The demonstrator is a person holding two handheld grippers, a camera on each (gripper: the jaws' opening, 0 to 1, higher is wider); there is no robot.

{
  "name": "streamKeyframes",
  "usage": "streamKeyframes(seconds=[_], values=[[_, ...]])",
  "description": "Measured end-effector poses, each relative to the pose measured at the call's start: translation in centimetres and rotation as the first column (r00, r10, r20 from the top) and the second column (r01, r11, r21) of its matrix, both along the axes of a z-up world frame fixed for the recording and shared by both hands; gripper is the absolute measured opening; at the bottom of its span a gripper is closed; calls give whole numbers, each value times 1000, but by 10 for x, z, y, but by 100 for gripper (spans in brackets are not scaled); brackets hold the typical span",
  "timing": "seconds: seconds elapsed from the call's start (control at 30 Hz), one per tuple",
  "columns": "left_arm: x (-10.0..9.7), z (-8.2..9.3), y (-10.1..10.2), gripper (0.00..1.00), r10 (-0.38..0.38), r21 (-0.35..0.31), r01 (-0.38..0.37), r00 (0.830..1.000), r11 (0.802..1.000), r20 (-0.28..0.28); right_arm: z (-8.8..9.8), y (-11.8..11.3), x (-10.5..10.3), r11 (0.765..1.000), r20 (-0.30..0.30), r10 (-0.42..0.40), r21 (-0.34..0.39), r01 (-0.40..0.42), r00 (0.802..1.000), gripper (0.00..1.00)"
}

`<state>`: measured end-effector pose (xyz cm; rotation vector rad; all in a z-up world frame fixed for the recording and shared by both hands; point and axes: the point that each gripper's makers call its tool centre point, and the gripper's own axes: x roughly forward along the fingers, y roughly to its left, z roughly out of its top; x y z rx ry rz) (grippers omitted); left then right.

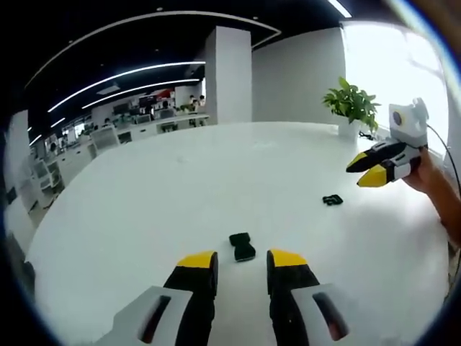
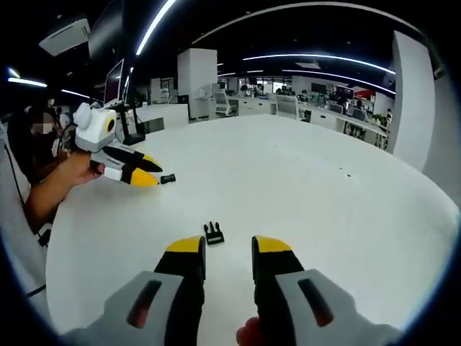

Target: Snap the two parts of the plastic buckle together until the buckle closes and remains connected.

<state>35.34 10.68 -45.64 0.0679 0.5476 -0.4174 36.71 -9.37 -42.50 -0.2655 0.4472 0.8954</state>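
Lying just beyond each open hand-held gripper (image 1: pixel 241 263), a buckle half (image 1: pixel 242 246).

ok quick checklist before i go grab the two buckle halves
1. Both halves on the white table: ok; one buckle part just ahead of the left gripper, pronged buckle part ahead of the right gripper.
2. Halves apart, not snapped: ok.
3. Left jaws open, empty: ok.
4. Right jaws open, empty: ok.
5. Nothing between jaws and parts: ok.
6. Mating ends facing each other: cannot tell.
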Motion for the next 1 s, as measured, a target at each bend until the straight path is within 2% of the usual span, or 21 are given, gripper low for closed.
streamKeyframes(seconds=[0.43, 1.0], values=[[3, -6, -1, 25, 9, -2, -9, 1000, 1000, -17, -4, 1, 3, 1000, 0, 2, 5, -2, 1000, 24], [7, -7, -2, 21, 18, -1, -18, 1000, 1000, 0, -10, 4, 3, 1000, -2, 19, -10, -19, 1000, 24]])
